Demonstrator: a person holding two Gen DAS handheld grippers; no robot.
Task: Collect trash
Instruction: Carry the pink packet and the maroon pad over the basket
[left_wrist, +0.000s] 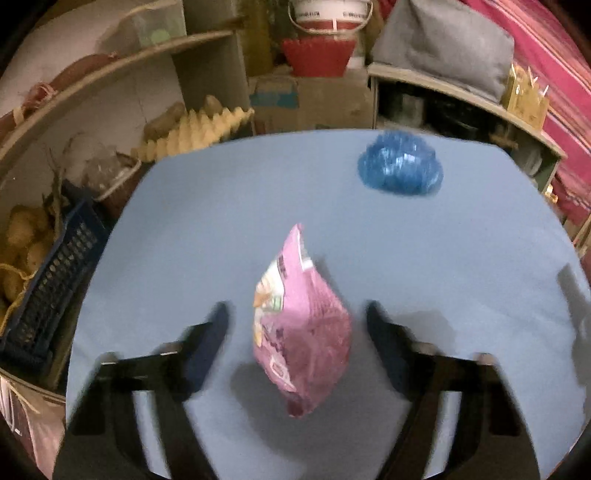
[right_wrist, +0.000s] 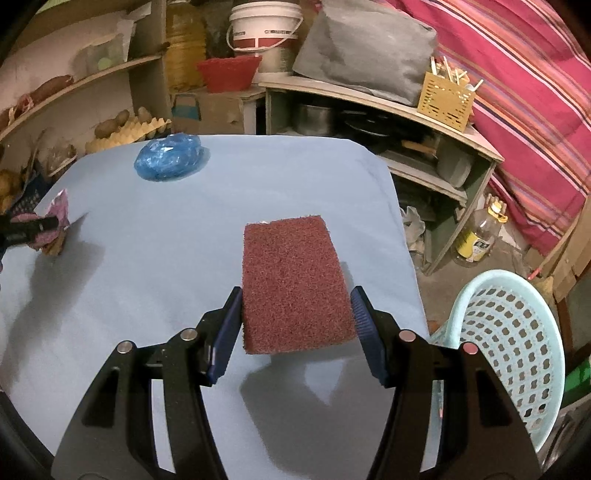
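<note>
Right gripper (right_wrist: 295, 325): angled down over the blue-covered table (right_wrist: 177, 258), its blue pads (right_wrist: 227, 332) pressed against both sides of a reddish-brown scouring pad (right_wrist: 295, 280), which it holds lifted off the cloth, a shadow beneath.

Left gripper (left_wrist: 295, 339): tilted steeply down toward the table, fingers apart on either side of a pink snack wrapper (left_wrist: 299, 325); a clear gap shows between each pad and the wrapper, though motion blur softens the edges.

Pink snack wrapper: crumpled, between the left fingers at the middle of the table; whether it rests on the cloth or hangs just above it cannot be told.

Blue plastic bag (right_wrist: 168, 157): bunched up near the table's far edge, well apart from both grippers.

Basket (right_wrist: 517, 339): pale turquoise, perforated, on the floor just beside the table's right edge, near the right gripper.
</note>
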